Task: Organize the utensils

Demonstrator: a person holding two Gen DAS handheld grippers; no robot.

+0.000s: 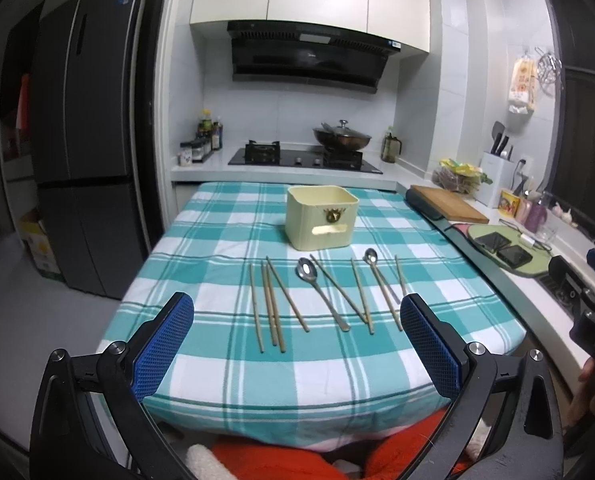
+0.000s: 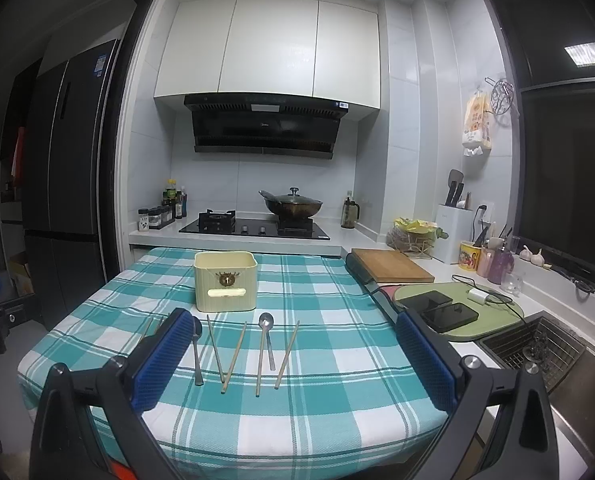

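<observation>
Chopsticks [image 1: 271, 306] and two spoons [image 1: 321, 292] lie loose in a row on the checked surface [image 1: 217, 240], just in front of the cream holder bin [image 1: 321, 216]; nothing looks sorted yet. Left gripper [image 1: 297, 344] and right gripper [image 2: 293, 356] both hover with jaws apart and empty, so the next move is probably to drop onto one utensil and pinch its thin handle.

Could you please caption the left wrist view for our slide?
Open left gripper faces chopsticks, two spoons and a cream box.

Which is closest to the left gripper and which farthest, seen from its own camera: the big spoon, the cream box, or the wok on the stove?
From the left gripper:
1. Big spoon, on the tablecloth just ahead.
2. Cream box, mid-table behind the utensils.
3. Wok, on the stove at the back wall.
</observation>
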